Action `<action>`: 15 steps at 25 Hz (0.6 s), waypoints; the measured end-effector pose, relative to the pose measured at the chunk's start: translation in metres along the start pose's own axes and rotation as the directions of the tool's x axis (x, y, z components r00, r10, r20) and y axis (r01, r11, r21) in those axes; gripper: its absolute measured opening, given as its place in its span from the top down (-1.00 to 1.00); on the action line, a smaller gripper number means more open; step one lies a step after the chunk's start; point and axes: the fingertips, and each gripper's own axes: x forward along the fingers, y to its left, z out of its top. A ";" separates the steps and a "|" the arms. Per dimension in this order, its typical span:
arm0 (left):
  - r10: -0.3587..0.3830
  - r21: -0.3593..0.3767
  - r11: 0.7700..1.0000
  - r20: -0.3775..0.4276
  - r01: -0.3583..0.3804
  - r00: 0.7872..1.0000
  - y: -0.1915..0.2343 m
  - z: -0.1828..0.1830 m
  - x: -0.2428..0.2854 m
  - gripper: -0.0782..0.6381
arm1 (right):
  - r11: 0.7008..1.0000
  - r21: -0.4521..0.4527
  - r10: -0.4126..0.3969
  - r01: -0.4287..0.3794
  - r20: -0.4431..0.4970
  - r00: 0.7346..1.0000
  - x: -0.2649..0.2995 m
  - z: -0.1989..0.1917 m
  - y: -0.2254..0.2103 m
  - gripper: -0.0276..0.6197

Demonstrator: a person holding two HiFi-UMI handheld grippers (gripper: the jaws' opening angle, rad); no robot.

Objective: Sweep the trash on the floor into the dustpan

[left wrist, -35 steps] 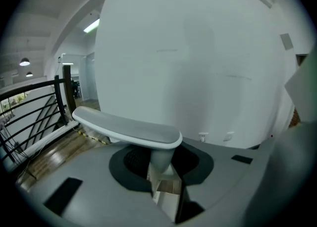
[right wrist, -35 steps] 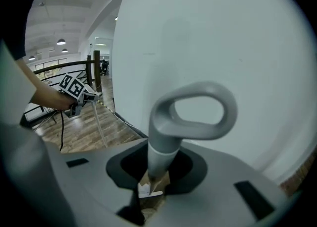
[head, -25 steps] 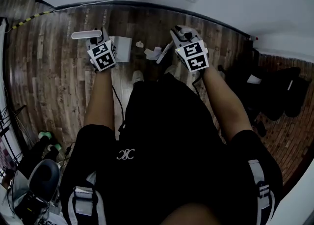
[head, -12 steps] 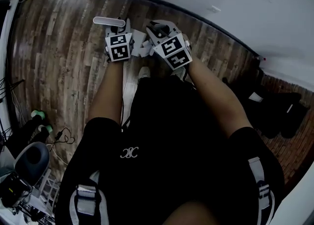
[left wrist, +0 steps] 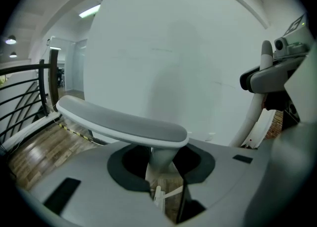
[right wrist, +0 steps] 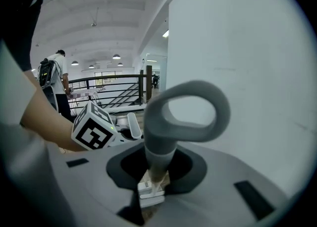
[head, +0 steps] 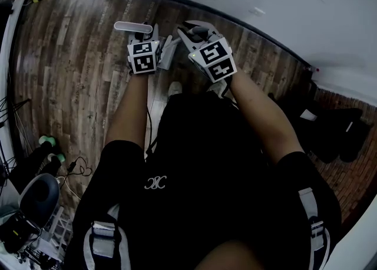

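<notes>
left gripper (left wrist: 161, 164) fingers clamped on dustpan handle (left wrist: 124, 122) stem | right gripper (right wrist: 157, 167) fingers clamped on broom handle (right wrist: 187, 114) below its loop | both side by side above floor (head: 70, 62); trash hidden | likely light, stiff plastic: hold stems firmly

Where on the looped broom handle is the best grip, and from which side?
Take the broom handle on its straight neck just under the loop, jaws closing from either side, as the right gripper does. The wider loop above should keep it from sliding down.
</notes>
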 end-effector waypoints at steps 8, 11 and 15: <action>0.000 0.043 0.999 -0.020 0.001 1.000 -0.001 0.001 0.006 0.47 | 0.992 0.073 -0.108 0.103 0.067 0.992 -0.047 0.014 -0.036 0.67; 0.036 0.087 0.996 -0.051 -0.032 0.998 0.002 0.000 0.006 0.51 | 0.986 0.097 -0.141 0.133 0.085 0.986 -0.066 0.018 -0.046 0.67; 0.042 0.082 0.996 -0.072 -0.036 0.996 -0.001 0.013 -0.003 0.51 | 0.986 0.077 -0.157 0.150 0.098 0.983 -0.089 0.016 -0.053 0.67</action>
